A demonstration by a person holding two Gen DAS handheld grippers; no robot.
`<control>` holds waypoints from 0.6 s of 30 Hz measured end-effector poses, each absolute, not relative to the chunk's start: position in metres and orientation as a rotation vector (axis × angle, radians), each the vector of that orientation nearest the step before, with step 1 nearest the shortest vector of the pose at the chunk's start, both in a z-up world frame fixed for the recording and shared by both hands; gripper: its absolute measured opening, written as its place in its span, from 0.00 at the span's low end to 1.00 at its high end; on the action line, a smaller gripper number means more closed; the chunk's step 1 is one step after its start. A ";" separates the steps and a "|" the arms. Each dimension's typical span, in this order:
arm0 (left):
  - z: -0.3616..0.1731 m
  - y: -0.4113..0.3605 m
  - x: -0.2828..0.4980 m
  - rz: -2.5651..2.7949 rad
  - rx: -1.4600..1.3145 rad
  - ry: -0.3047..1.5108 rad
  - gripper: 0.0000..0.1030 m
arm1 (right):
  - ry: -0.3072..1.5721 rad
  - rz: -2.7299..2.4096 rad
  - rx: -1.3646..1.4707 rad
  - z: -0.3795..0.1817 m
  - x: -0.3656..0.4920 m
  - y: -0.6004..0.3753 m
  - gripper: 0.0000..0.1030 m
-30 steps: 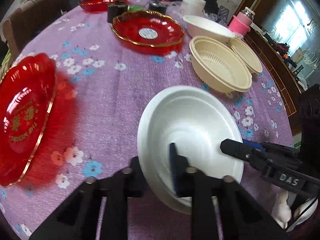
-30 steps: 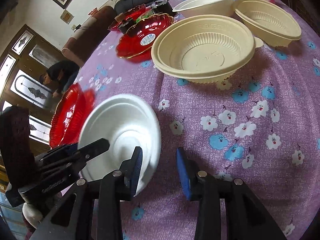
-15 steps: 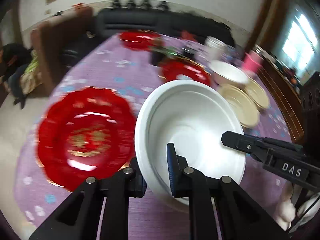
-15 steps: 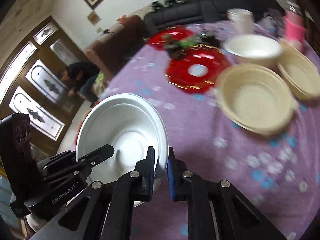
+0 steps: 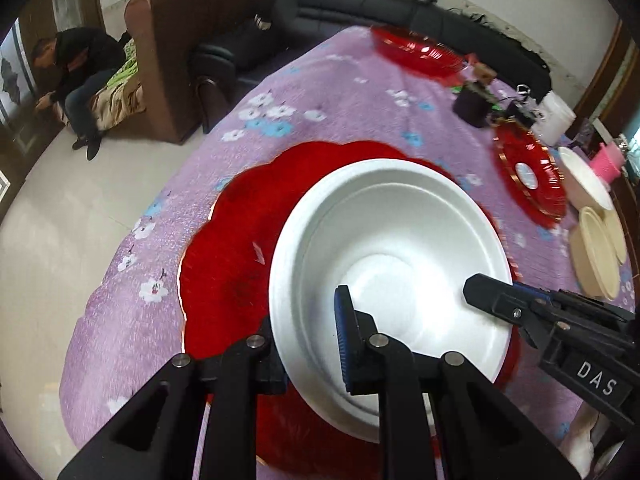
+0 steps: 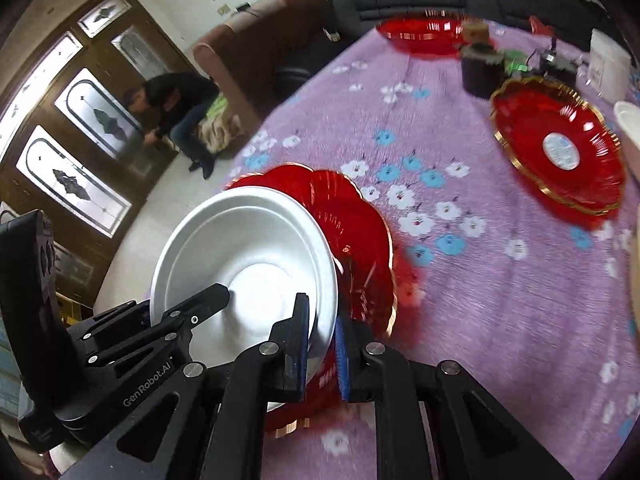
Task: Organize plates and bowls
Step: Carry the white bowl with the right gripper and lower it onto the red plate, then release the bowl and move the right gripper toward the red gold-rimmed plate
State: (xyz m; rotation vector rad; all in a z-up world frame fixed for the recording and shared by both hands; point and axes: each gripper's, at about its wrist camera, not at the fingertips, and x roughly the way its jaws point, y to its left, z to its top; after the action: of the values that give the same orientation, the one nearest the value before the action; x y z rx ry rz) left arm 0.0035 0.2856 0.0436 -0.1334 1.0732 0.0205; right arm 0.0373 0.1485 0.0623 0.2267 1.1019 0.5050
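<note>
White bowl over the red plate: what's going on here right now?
Both grippers hold the white bowl by its rim: the left gripper clamps the near-left edge, the right gripper the opposite edge. The bowl sits above a red scalloped plate on the purple floral tablecloth. Whether it already rests on the plate is unclear. More red plates and beige bowls wait farther back.

**Round table, purple floral cloth: what you are looking at**

You are facing a round table that is wearing a purple cloth with white and blue flowers. Lying on it:
- a large scalloped red plate near the close edge;
- a gold-rimmed red plate toward the right;
- a third red plate at the far edge;
- a dark pot;
- cream bowls sitting together at the right;
- a white bowl beyond them.
</note>
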 end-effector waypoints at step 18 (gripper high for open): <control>0.096 0.319 -0.048 0.070 -0.213 0.882 0.65 | 0.950 0.466 0.135 0.067 0.041 0.161 0.38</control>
State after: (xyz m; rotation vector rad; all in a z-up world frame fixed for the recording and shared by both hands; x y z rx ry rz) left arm -0.0476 0.3194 0.0960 -0.2133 0.8825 0.0699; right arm 0.0410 0.1613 0.0674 0.1349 0.9499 0.4657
